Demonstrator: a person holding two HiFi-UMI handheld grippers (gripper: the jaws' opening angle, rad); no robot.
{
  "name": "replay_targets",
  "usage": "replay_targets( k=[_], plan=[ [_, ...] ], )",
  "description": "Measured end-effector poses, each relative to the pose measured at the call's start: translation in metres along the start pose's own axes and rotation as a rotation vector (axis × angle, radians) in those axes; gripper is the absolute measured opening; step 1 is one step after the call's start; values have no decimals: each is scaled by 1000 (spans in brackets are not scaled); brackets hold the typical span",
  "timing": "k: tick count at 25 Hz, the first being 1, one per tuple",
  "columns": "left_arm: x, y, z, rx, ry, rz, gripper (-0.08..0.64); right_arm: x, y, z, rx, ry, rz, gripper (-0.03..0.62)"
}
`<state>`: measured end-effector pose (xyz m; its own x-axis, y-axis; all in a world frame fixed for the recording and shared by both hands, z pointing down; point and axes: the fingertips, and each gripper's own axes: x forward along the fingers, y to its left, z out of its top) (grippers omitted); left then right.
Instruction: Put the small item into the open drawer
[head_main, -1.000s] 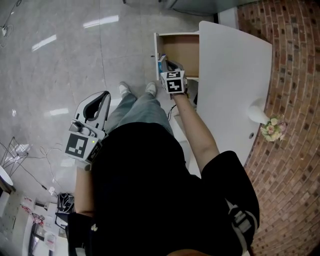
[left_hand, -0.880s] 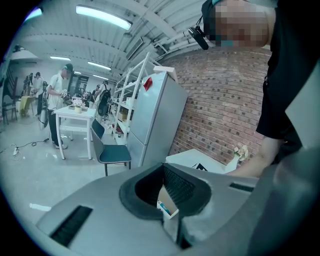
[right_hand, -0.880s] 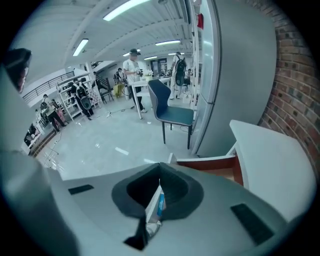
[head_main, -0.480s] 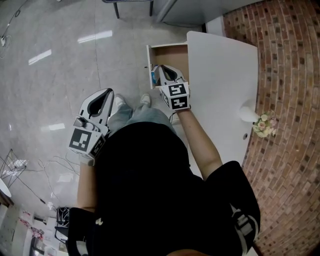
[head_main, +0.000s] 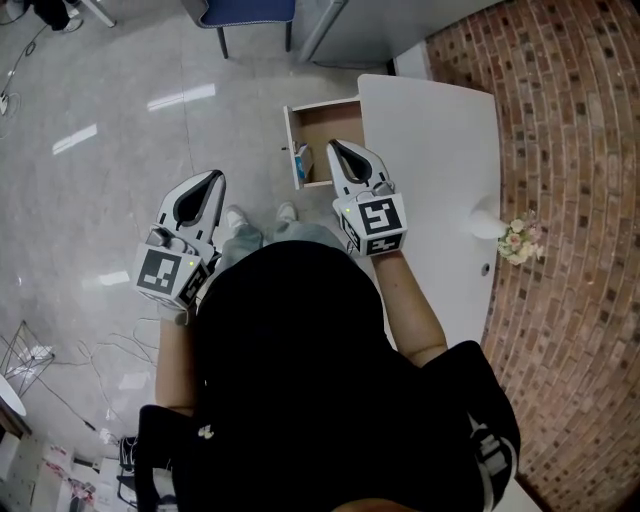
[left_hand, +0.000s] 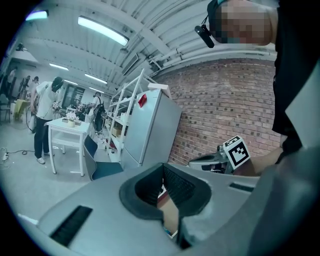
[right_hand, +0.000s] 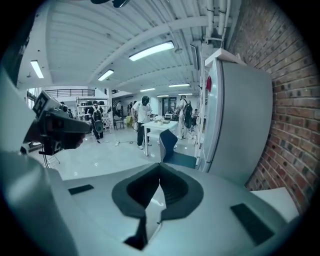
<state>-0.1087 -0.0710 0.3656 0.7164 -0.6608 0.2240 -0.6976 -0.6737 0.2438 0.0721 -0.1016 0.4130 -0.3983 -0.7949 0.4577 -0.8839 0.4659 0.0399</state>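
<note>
Risk: you swing grey right gripper (head_main: 341, 153) low, tips clip white front of open brown-floored drawer (head_main: 335, 122) at 12 o'clock, jolt contents. Jaws: right clenched, empty; grey left gripper (head_main: 205, 186), at 9 o'clock of right, clenched, empty. Small blue-white item (head_main: 303, 160) lies inside drawer, against its 9 o'clock wall.
</note>
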Motion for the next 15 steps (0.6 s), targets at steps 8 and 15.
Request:
replay_targets(
  k=[8,15],
  plan=[
    [7,-5,20,39,-35,-36,3,-42,-5,48,-22,-114,-37,12],
    [12,-13,32,53,-54,-54,3,-61,-7,70,-66,-168,-52,12]
  ],
)
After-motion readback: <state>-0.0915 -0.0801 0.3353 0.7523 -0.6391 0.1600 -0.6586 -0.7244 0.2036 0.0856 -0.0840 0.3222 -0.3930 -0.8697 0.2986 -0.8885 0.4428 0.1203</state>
